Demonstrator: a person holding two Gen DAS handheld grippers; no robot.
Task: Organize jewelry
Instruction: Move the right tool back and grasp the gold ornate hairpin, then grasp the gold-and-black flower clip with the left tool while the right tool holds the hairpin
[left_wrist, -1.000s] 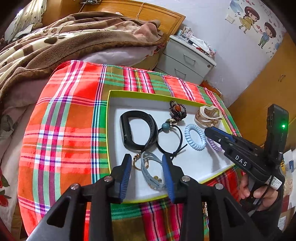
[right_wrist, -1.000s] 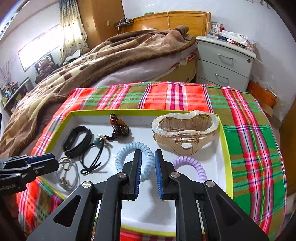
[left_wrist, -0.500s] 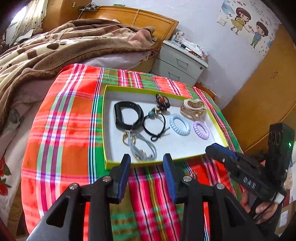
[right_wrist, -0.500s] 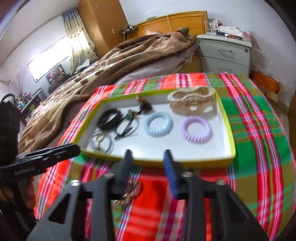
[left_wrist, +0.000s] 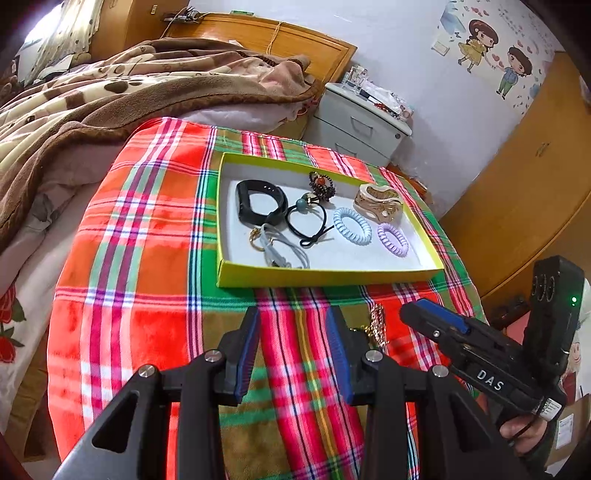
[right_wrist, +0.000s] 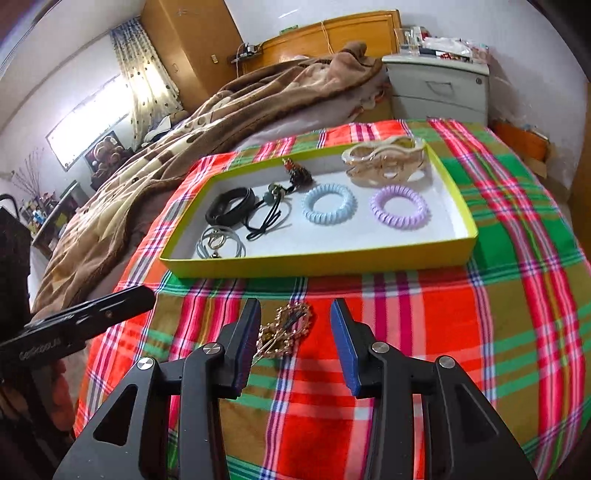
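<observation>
A yellow-green tray (left_wrist: 332, 276) (right_wrist: 321, 258) on the plaid cloth holds a black band (left_wrist: 258, 203), a black hair tie (left_wrist: 306, 221), a blue coil tie (right_wrist: 328, 203), a purple coil tie (right_wrist: 399, 207), a beige claw clip (right_wrist: 384, 162), a beaded piece (right_wrist: 297, 171) and grey ties with gold rings (right_wrist: 219, 242). A gold chain piece (right_wrist: 284, 330) (left_wrist: 376, 325) lies on the cloth in front of the tray. My right gripper (right_wrist: 293, 321) is open, its fingers on either side of the chain. My left gripper (left_wrist: 291, 332) is open and empty over the cloth.
The plaid cloth (left_wrist: 147, 258) covers a rounded surface that drops off at its edges. A bed with a brown blanket (left_wrist: 110, 92) lies to the left and behind. A grey nightstand (right_wrist: 439, 88) stands at the back. A wooden wardrobe (left_wrist: 517, 184) is at the right.
Both grippers have pulled back from over the tray to the cloth in front of it. The right gripper has opened from nearly shut and now straddles the gold chain.
</observation>
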